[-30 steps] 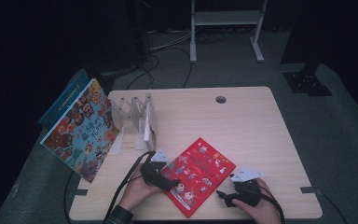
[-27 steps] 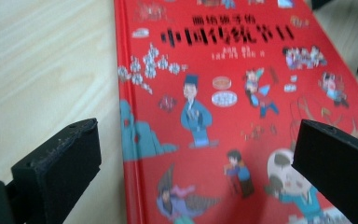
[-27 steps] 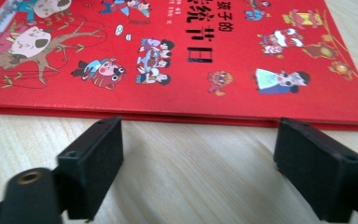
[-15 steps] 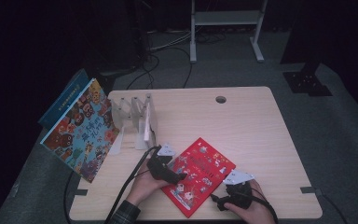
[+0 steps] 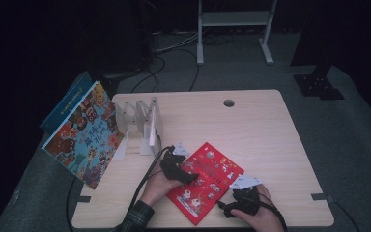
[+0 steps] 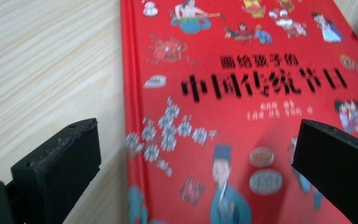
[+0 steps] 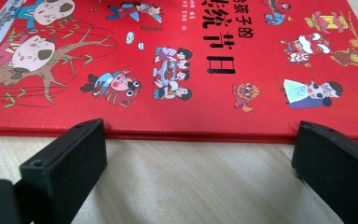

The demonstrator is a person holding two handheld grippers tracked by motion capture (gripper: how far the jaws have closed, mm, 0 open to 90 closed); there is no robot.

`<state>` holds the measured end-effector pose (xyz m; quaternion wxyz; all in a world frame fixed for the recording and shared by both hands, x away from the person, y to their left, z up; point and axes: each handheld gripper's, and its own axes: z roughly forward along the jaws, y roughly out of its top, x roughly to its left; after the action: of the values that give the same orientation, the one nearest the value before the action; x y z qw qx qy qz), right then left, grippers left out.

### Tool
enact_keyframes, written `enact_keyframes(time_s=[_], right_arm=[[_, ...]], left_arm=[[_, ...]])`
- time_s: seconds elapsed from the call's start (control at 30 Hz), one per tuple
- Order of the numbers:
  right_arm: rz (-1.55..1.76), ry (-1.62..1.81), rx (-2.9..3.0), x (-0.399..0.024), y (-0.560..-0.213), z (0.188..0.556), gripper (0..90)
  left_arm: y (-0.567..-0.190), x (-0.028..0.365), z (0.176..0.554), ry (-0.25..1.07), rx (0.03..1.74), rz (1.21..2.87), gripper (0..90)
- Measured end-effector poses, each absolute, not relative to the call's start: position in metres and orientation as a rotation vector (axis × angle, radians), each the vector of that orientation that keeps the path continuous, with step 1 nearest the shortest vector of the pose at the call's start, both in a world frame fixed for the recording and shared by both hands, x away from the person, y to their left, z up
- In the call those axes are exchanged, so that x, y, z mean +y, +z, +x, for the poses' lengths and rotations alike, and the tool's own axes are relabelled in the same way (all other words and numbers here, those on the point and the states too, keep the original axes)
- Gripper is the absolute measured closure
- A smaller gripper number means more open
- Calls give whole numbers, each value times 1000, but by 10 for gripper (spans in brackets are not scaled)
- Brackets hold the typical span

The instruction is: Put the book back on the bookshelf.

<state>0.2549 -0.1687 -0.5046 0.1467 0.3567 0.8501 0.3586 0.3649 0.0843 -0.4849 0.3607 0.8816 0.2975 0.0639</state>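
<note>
Lying flat on the table (image 5: 270, 135), the red book (image 5: 207, 181) sits between the two grippers, near the person's edge. The left gripper (image 5: 186, 175) rests over the book's left side; in the left gripper view its jaws stand spread wide, one over bare wood beside the spine, the other above the red cover (image 6: 242, 93), and neither presses on anything. The right gripper (image 5: 232, 209) lies just off the book's near right edge. In the right gripper view the jaws stand wide apart on the wood, with the book's edge (image 7: 191, 133) just ahead of their tips and nothing pinched between them; they have just been opening. Well to the left of the left gripper a clear rack (image 5: 142, 121) stands upright, and beyond it a large picture book (image 5: 84, 135) leans at the table's left edge.
</note>
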Motion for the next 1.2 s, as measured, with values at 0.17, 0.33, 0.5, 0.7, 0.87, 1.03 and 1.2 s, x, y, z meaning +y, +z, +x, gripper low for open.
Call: enact_keyframes(time_s=[0.17, 0.33, 0.5, 0.7, 0.87, 1.03, 1.2], right_arm=[[1026, 1033, 2446, -169, -505, 255, 23], [1027, 1032, 2446, -169, -505, 255, 23], [1026, 1032, 2447, -169, -505, 255, 23], [1033, 1029, 2441, -168, -505, 255, 23], [1041, 1029, 2437, -167, -505, 255, 21], [1041, 1028, 2437, -167, -505, 255, 21], [1045, 1028, 2435, -167, -505, 255, 19]], left_arm=[[-490, 76, 366, 156, 768, 2296, 3], [-492, 76, 363, 168, 792, 2274, 0], [-492, 74, 358, 170, 803, 2268, 0], [-493, 72, 357, 182, 829, 2258, 0], [-493, 71, 357, 187, 836, 2257, 0], [-492, 71, 357, 186, 837, 2265, 0], [-491, 70, 358, 180, 836, 2281, 0]])
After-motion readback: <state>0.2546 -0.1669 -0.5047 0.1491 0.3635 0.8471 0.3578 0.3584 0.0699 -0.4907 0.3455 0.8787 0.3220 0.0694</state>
